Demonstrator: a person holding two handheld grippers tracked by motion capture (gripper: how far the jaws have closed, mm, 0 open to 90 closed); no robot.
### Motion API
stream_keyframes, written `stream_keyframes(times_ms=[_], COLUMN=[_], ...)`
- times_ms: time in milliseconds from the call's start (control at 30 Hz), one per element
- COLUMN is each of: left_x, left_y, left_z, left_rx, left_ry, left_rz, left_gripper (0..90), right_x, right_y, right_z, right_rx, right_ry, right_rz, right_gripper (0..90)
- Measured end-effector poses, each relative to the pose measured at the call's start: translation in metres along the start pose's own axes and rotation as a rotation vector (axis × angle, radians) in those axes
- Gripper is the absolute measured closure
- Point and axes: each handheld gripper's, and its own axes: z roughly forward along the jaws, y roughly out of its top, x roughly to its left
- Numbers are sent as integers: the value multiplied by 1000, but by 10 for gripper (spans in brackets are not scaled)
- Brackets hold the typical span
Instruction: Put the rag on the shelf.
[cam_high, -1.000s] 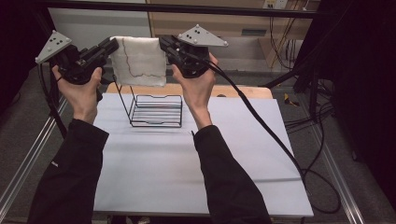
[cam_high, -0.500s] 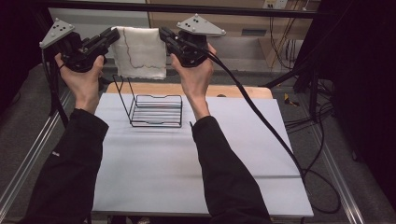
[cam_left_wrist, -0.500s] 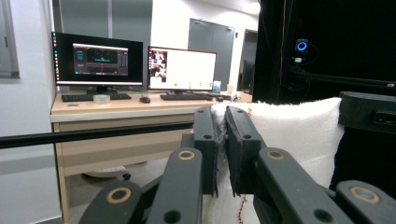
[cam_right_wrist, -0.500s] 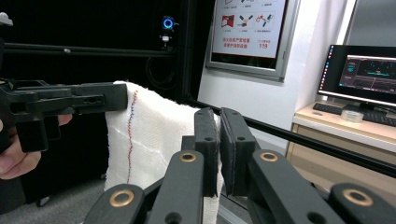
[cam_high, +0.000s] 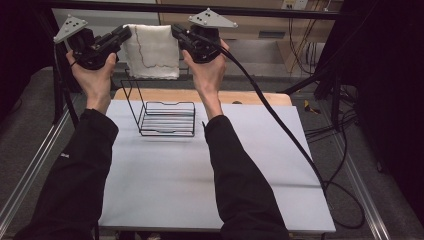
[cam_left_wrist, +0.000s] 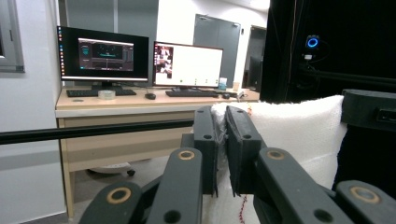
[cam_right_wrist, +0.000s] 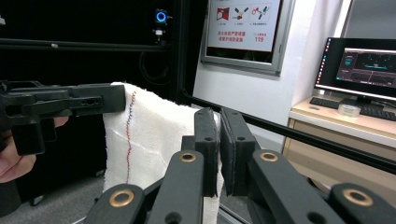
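White towel (cam_high: 151, 51) stretched between both grippers, top corners pinched in closed left fingers (cam_left_wrist: 205, 135) and right fingers (cam_right_wrist: 206, 135).

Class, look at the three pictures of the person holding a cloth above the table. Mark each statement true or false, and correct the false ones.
1. Both tongs grip the white cloth. True: the left tongs and the right tongs each pinch a top corner.
2. The cloth lies inside the wire rack. False: it hangs in the air beyond the rack.
3. The rack stands on the white table. True.
4. The cloth is plain white. False: a coloured stitched line runs across it.
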Motion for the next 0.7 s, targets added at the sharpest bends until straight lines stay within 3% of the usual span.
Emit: stream_keyframes(times_ms=[700], left_x=[14], left_y=[-23], left_z=[11], left_rx=[45], left_ry=[19], left_rz=[-5], left_gripper=[831], right_x=[-6], right_y=[-14], right_z=[21], right_rx=[63], right_ry=[-2], right_rz=[-18], right_gripper=[863])
